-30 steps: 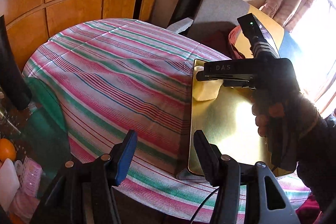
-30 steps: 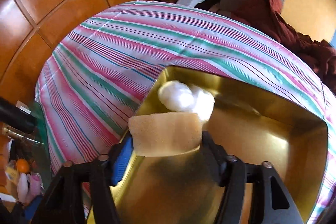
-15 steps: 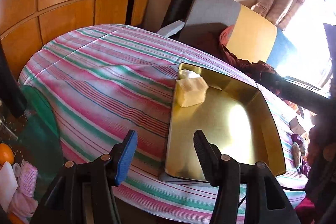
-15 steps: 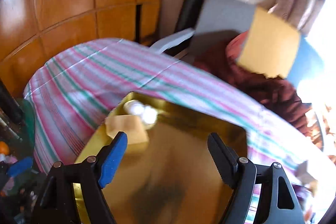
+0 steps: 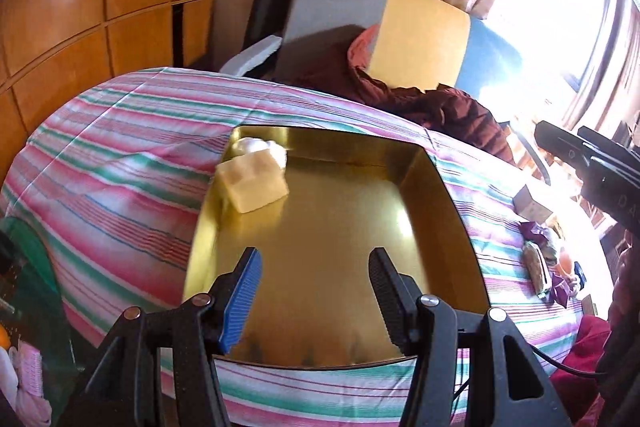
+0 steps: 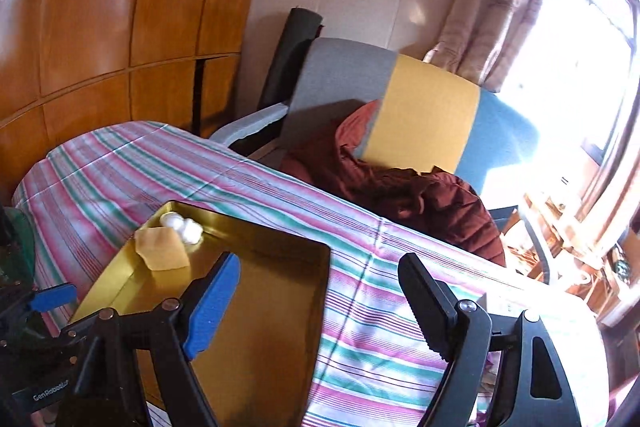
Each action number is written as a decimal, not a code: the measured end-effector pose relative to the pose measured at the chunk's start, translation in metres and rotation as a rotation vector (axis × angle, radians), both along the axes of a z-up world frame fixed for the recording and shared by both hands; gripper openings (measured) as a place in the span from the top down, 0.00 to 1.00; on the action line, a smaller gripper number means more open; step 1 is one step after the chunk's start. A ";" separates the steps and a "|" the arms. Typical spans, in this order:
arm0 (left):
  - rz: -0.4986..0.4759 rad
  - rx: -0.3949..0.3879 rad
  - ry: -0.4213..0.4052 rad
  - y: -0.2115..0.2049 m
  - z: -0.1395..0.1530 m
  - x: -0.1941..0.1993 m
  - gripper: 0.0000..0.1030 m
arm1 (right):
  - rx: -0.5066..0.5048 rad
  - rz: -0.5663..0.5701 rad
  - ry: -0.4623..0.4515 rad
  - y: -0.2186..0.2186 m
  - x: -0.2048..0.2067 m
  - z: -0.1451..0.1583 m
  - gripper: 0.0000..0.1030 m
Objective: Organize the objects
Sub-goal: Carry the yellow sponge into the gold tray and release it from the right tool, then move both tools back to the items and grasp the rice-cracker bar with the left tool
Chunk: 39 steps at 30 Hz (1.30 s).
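Observation:
A gold metal tray (image 5: 448, 195) lies on the striped tablecloth (image 5: 120, 163). In its far left corner sit a yellow sponge (image 5: 254, 183) and white cotton balls (image 5: 260, 146). The same tray (image 6: 316, 307), sponge (image 6: 164, 251) and cotton balls (image 6: 184, 225) show in the right wrist view. My left gripper (image 5: 316, 291) is open and empty over the tray's near end. My right gripper (image 6: 320, 301) is open and empty above the tray's right edge, well back from the sponge. Its body shows at the right of the left wrist view (image 5: 600, 171).
Small wrapped items (image 5: 540, 259) lie on the cloth right of the tray. A grey, yellow and blue chair (image 6: 400, 107) with a dark red garment (image 6: 420, 199) stands behind the table. Wooden panels (image 6: 120, 27) are at the left, a bright window at the right.
My right gripper let go of the sponge in the tray's corner, opened and pulled back up and to the right. My left gripper moved right, over the tray's near end.

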<state>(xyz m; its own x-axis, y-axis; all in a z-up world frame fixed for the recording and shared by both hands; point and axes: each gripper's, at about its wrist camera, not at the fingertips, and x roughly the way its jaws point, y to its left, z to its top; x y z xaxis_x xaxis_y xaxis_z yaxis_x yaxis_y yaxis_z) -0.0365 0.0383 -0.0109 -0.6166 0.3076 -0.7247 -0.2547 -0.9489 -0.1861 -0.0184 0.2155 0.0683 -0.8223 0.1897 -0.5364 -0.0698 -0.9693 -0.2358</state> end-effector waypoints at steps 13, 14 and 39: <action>-0.358 0.017 -0.013 0.141 0.017 0.000 0.45 | -0.076 -0.356 -0.070 0.178 0.053 -0.020 0.19; -0.395 0.015 -0.025 0.157 0.015 0.000 0.45 | -0.089 -0.413 -0.083 0.202 0.062 -0.023 0.19; -0.558 -0.097 -0.366 0.399 -0.092 0.006 0.34 | -0.676 -0.759 -0.084 0.391 0.156 -0.093 0.19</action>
<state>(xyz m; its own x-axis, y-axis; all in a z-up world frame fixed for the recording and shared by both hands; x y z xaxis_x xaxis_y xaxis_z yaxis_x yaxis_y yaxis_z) -0.0301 0.4375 -0.1029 -0.0930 0.4319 -0.8971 -0.6484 -0.7100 -0.2746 0.1373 0.6069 -0.0248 -0.5659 0.2811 -0.7751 -0.7297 -0.6084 0.3121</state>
